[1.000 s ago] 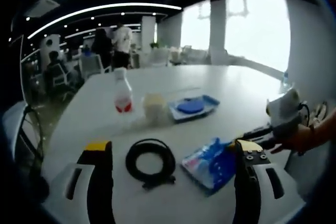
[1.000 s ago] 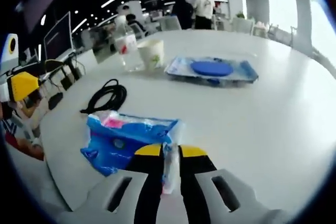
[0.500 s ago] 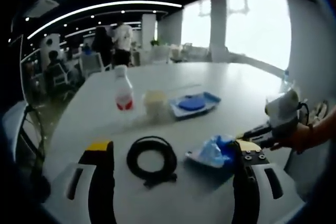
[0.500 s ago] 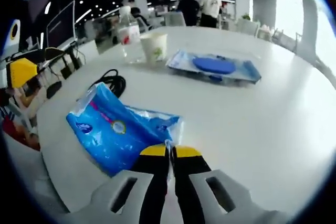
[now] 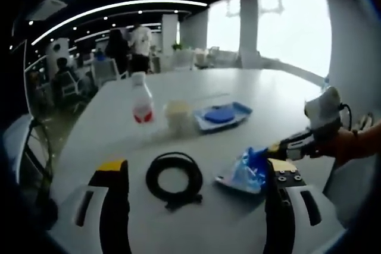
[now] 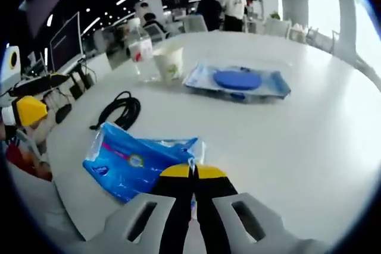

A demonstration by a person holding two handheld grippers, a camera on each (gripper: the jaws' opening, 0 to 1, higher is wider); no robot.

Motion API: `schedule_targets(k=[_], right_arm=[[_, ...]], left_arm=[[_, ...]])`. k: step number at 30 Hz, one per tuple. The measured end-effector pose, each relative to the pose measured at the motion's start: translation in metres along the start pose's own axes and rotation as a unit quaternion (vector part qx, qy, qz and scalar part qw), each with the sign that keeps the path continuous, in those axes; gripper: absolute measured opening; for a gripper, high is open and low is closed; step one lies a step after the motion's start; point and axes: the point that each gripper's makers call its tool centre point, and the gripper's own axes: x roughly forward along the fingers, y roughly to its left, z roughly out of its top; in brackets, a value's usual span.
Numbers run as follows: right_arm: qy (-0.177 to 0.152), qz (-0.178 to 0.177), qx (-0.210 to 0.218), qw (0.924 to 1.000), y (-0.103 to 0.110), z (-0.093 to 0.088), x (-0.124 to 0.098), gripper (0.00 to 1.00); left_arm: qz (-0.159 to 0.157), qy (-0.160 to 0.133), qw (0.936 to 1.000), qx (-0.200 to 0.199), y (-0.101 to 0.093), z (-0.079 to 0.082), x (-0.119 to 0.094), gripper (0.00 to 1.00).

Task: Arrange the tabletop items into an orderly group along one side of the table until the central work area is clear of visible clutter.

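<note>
On the white table [image 6: 309, 141]: right gripper [image 6: 192, 173] jaws pinched on the edge of the blue wipes pack [image 6: 134, 163], pack near table edge, just beside the black cable coil [image 6: 121, 109]. Left gripper [image 5: 193, 173] jaws spread wide, holding nothing, above the coil. Bottle [image 6: 140, 49], paper cup [image 6: 169, 62], blue tray [image 6: 238, 82] lined up farther back.

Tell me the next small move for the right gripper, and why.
Probably carry the blue packet toward the bottle, cup and blue tray, then release. The right gripper is shut on its edge, and those items already sit grouped together.
</note>
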Motion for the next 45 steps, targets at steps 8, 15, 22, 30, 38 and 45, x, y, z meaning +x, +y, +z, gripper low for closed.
schedule_targets(k=[8, 15, 22, 30, 38, 45], right_arm=[[-0.019, -0.011, 0.005, 0.9997, -0.011, 0.016, -0.011, 0.01], [-0.031, -0.032, 0.006, 0.9990, -0.033, 0.027, -0.021, 0.01], [-0.031, -0.060, 0.005, 0.9977, -0.066, 0.033, -0.030, 0.01], [-0.042, -0.094, 0.008, 0.9947, -0.102, 0.043, -0.042, 0.01], [-0.058, -0.124, 0.021, 0.9903, -0.139, 0.058, -0.054, 0.01], [-0.062, -0.140, 0.015, 0.9881, -0.161, 0.069, -0.059, 0.01]], left_arm=[[-0.001, 0.012, 0.9999, -0.002, 0.000, -0.005, 0.001, 0.93], [-0.003, 0.020, 0.9998, 0.004, -0.003, -0.008, 0.001, 0.93], [-0.006, 0.022, 0.9997, 0.001, -0.004, -0.009, 0.002, 0.92], [-0.006, 0.028, 0.9996, 0.004, -0.004, -0.013, 0.002, 0.91], [-0.009, 0.029, 0.9995, 0.006, -0.005, -0.013, 0.002, 0.92], [-0.007, 0.037, 0.9993, 0.007, -0.004, -0.017, 0.003, 0.92]])
